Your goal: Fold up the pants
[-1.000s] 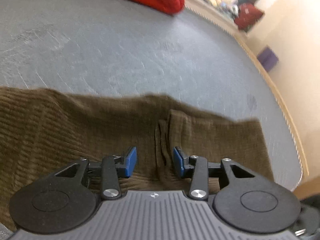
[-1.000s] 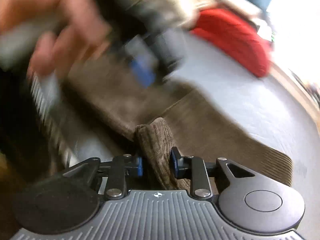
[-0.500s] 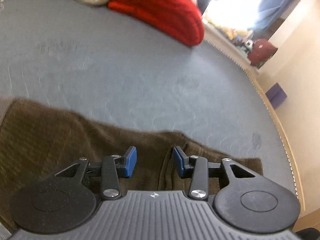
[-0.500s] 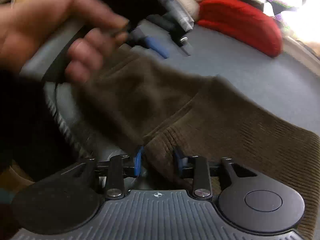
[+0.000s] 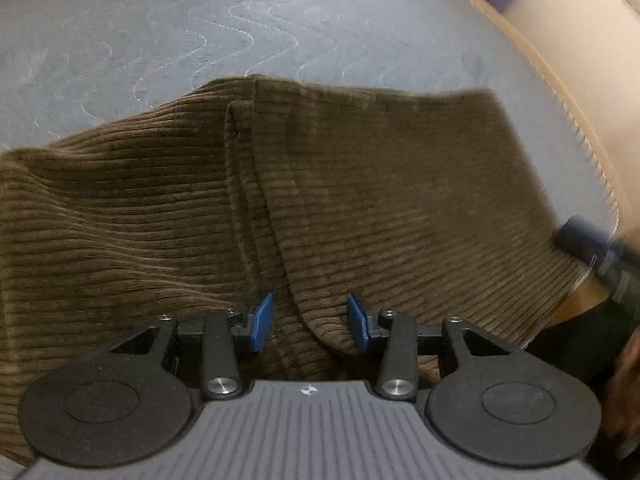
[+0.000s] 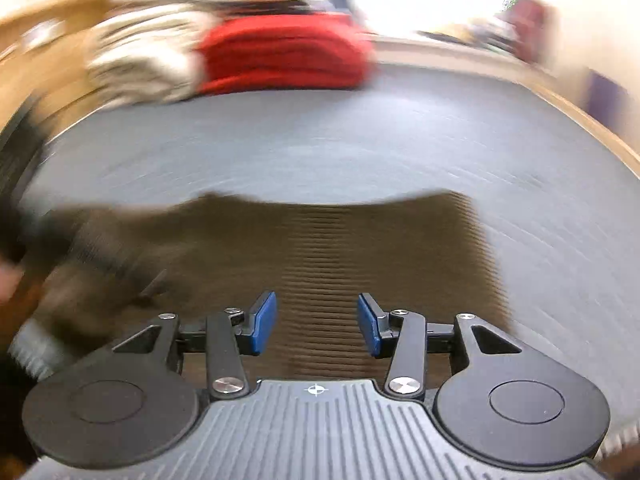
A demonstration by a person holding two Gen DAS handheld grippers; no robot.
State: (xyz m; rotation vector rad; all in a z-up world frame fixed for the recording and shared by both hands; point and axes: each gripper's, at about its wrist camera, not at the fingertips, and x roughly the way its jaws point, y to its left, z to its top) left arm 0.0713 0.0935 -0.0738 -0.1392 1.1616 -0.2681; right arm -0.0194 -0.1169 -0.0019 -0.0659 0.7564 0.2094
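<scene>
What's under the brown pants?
The brown pants lie spread on a grey quilted mattress, which shows all around them. Whatever sits directly beneath the cloth is covered, so it cannot be seen.

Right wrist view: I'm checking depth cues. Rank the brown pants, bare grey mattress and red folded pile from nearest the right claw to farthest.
1. Brown pants, directly under the right claw.
2. Grey mattress, beyond the pants.
3. Red folded pile, far edge, centre-left.

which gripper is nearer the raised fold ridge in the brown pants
Left. The left gripper straddles the fold ridge; the right gripper hangs open over flat pants cloth.
</scene>
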